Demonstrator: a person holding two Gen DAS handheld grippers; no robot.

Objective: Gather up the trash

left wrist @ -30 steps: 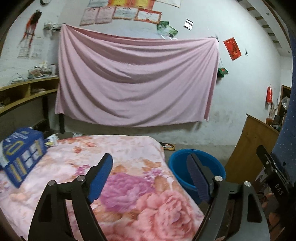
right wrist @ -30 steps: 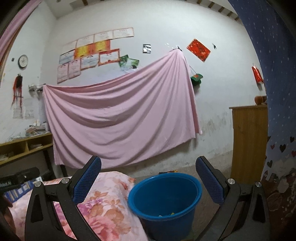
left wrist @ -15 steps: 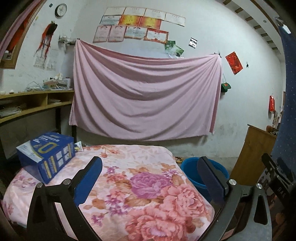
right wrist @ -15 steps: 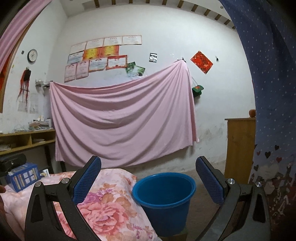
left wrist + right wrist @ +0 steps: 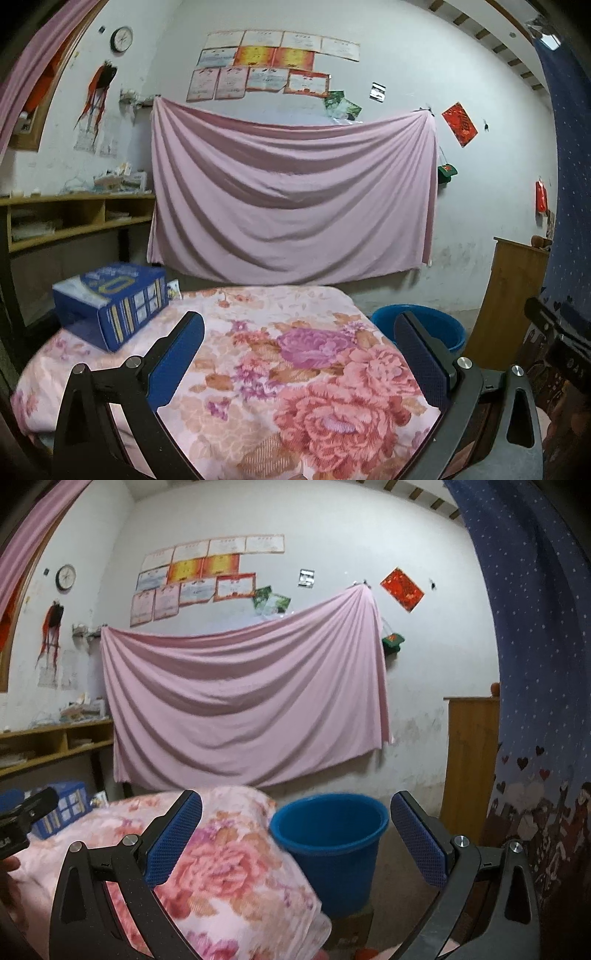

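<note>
Search step underway: left gripper and right gripper are both hovering spread wide, holding nothing. Blue carton is lying on floral blanket; blue bucket is standing beside. Next: likely reaching for carton.

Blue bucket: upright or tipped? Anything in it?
Upright: the blue bucket stands beside the floral blanket, its rim level and mouth facing up. Contents: cannot tell, since its floor is hidden in both views.
</note>
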